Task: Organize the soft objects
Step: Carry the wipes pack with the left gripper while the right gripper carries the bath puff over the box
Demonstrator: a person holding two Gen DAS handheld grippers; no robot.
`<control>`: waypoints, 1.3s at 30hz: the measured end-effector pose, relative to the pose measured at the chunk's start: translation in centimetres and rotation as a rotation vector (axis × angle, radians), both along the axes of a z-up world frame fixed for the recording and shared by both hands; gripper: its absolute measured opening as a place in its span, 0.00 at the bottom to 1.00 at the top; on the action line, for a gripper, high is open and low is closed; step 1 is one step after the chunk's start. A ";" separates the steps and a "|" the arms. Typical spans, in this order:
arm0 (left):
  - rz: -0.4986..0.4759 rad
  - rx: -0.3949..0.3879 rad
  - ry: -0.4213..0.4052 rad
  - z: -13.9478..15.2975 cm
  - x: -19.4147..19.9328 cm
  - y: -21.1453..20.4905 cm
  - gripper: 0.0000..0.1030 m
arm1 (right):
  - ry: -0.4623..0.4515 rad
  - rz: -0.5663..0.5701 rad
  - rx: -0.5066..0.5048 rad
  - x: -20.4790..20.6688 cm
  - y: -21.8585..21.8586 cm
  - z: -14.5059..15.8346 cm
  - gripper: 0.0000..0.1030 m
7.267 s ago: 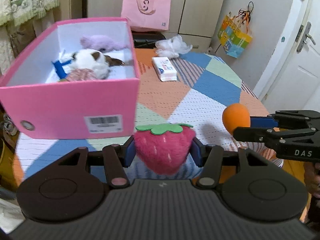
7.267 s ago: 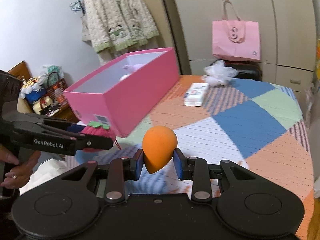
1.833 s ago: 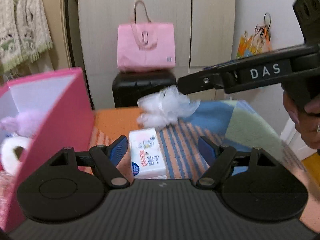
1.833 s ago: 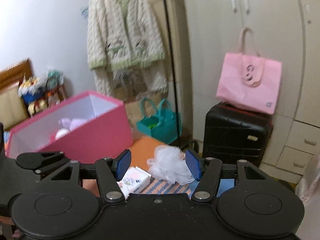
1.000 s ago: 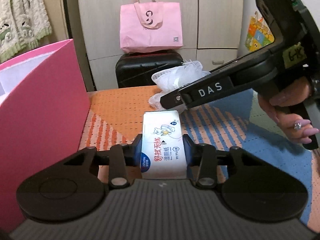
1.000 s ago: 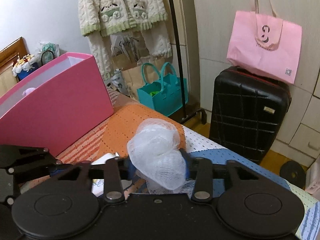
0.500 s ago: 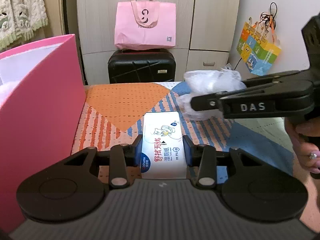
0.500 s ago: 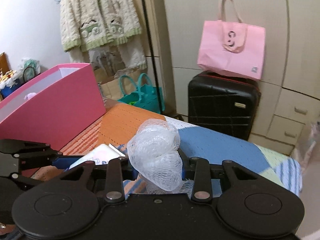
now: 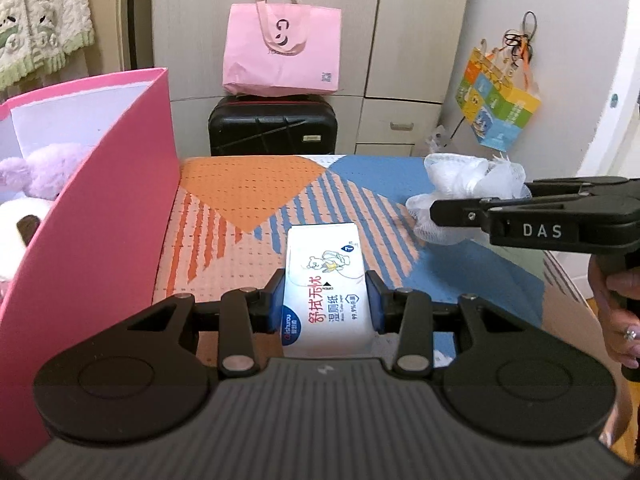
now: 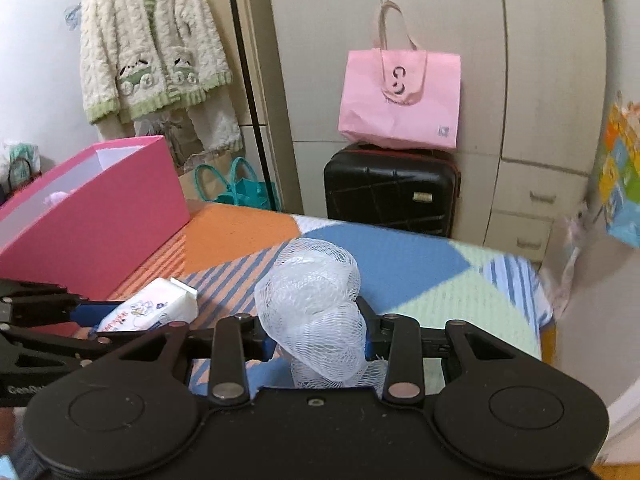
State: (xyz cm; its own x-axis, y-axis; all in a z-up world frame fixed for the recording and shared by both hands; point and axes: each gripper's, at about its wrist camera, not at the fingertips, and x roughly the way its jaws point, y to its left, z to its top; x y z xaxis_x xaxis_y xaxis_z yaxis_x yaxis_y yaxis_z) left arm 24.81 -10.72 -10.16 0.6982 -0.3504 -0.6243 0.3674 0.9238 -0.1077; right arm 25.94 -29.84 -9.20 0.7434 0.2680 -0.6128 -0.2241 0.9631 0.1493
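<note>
The left claw [image 9: 326, 300] holds a white pack of wet wipes [image 9: 325, 292] between its blue pads, above the patterned surface [image 9: 248, 184] and just beside the pink box [image 9: 92, 216]. Soft toys [image 9: 36, 172] lie inside that box. The right claw [image 10: 316, 336] grips a white mesh sponge [image 10: 312, 312]; it seems lifted off the surface, but this view does not show it clearly.

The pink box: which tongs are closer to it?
Left. The left tongs, holding the wipes pack, sit right beside the pink box. The right tongs, holding the white mesh puff, are farther off.
</note>
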 end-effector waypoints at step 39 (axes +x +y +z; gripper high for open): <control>-0.167 -0.044 0.191 2.1 -10.2 6.7 0.38 | 0.007 0.136 -0.146 -16.0 6.3 3.3 0.44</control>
State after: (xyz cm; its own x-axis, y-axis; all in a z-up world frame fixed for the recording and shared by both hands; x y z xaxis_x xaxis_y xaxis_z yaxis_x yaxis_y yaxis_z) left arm 14.61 -4.03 -8.07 0.4993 -0.4810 -0.7206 0.4838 0.8448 -0.2286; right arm 9.93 -23.59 -5.88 0.7020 0.2736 -0.6575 -0.3533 0.9354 0.0120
